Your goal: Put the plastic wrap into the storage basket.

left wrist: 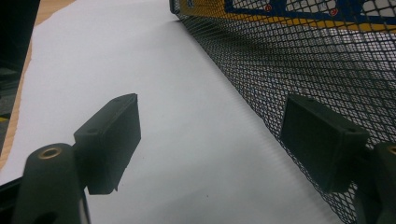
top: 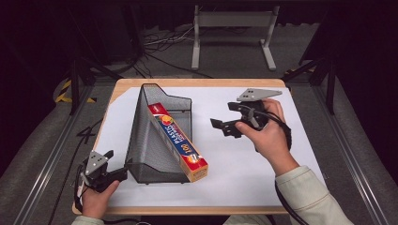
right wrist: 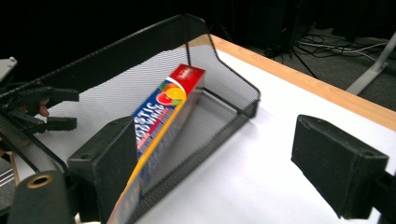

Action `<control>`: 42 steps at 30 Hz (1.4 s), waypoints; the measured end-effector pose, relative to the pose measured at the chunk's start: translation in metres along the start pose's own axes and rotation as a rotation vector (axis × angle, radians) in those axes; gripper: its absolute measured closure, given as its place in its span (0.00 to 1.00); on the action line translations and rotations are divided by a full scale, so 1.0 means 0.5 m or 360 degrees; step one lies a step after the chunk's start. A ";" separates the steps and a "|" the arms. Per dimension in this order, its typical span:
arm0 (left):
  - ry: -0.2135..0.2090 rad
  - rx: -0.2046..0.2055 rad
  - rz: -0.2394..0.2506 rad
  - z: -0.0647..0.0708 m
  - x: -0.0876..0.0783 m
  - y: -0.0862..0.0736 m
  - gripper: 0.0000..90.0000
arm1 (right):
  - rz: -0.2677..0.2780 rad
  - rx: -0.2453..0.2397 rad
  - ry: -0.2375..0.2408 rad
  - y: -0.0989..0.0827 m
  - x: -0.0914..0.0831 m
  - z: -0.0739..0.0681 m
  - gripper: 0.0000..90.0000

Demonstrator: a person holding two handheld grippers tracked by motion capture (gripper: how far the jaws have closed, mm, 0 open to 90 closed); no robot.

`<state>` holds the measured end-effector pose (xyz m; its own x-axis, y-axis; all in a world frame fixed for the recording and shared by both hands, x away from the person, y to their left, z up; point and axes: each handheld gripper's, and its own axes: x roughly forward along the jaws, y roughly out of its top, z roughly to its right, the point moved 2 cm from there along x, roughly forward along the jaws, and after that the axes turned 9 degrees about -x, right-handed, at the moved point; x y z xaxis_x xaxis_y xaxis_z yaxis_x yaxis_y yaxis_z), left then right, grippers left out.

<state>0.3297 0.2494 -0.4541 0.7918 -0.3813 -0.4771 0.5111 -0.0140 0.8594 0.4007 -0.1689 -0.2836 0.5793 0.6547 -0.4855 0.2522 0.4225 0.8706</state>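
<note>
**Desk:** What's at far left?

**Photographer:** The left hand-held gripper (top: 112, 165), held low at the near counter (top: 244, 183) edge. Its jaws stand released, nothing between them, one pad just beside the outer wall of the black mesh tray (top: 141, 140). The wrist lies flat, the tool pointing level along the mesh.

**Desk:** And the middle?

**Photographer:** The plastic wrap box (top: 179, 142) lies in the tray ahead of that gripper, leaning against the mesh wall with its near end poking past the tray's open end. In the right gripper view the box (right wrist: 161, 116) slants up from below the left jaw.

**Desk:** How would it handle?

**Photographer:** Light, stiff cardboard, I'd judge; long, so it would swing if pinched at one end. Its glossy faces look a little slippery. The narrow sides near mid-length, or the protruding end, look the best hold.

**Desk:** Right side?

**Photographer:** The right hand-held gripper (top: 220, 125) hovers above the paper, well apart from the tray, its jaws spread wide and empty, aimed back toward the box. The hand wraps its body from behind, forearm angled in from the near corner.
</note>
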 end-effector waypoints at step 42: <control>0.0049 -0.0023 -0.0008 -0.009 0.005 0.001 0.23 | 0.0059 0.0055 -0.0175 -0.319 -0.102 0.161 0.15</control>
<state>0.3334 0.2526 -0.4559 0.7990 -0.3527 -0.4871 0.5198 -0.0022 0.8543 0.3932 -0.3199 -0.3913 0.6696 0.5961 -0.4431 0.2544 0.3765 0.8908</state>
